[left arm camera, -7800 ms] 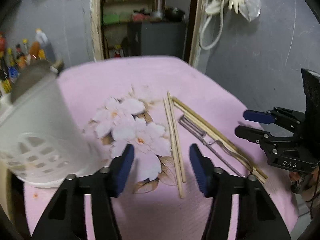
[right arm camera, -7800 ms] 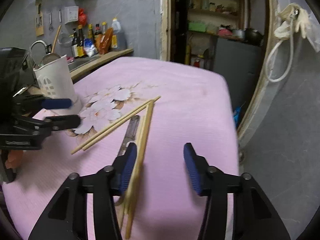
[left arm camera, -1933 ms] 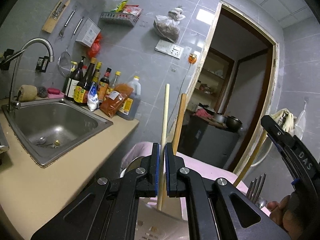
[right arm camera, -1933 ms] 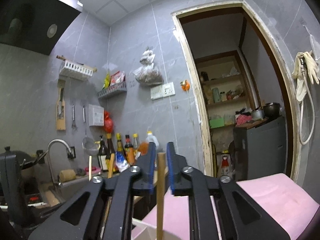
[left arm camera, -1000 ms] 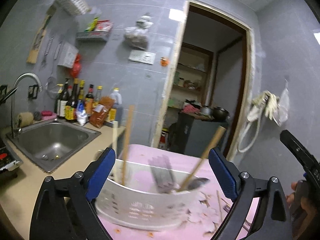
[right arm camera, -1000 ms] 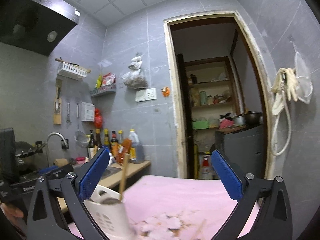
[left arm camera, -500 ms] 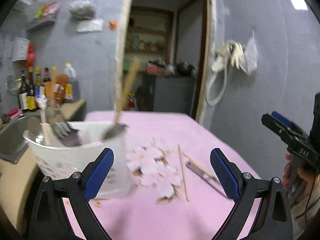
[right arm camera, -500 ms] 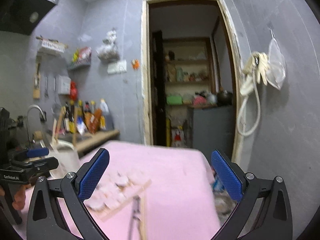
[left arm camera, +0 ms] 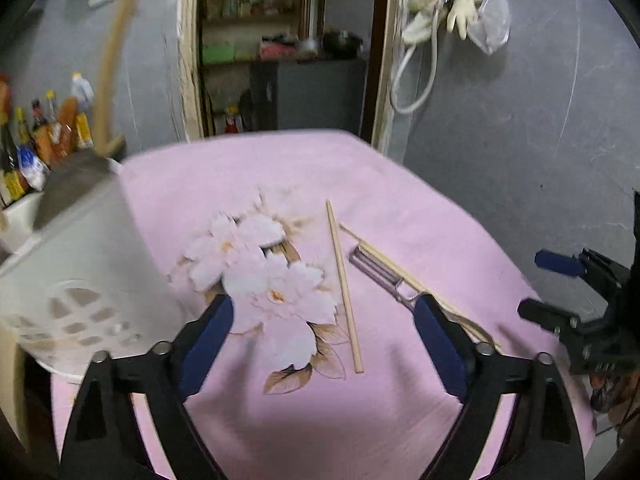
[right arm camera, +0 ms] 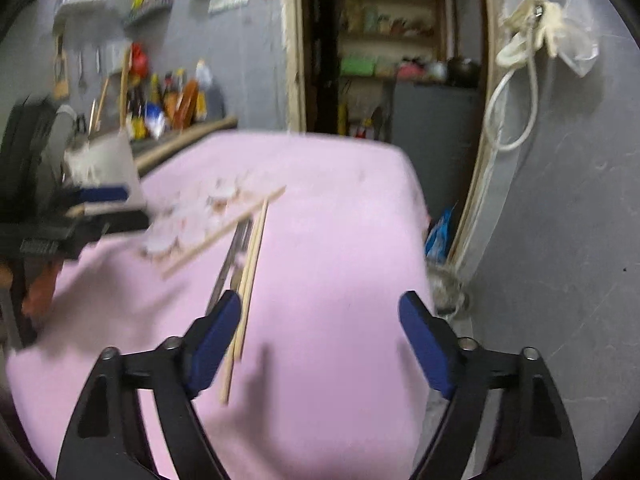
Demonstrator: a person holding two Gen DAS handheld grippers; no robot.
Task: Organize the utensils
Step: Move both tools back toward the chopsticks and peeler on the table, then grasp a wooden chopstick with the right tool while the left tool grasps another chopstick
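You see a pink tablecloth (left arm camera: 400, 208) printed with white flowers (left arm camera: 260, 276), pale wooden chopsticks (left arm camera: 344, 284), a white holder (left arm camera: 80, 280), and blue gripper pads (left arm camera: 208, 344).

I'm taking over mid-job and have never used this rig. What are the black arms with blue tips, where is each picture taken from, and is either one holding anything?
There is no robot arm: a person holds a two-finger clamp in each hand, and each clamp carries a wide-angle camera looking along its fingers.

One picture looks out from the left gripper, the other from the right gripper. Both are empty, with their jaws closing.

Below them is a table under a pink flowered cloth. On it lie one loose chopstick, a metal peeler with a second chopstick along it, and a white utensil holder already holding utensils.
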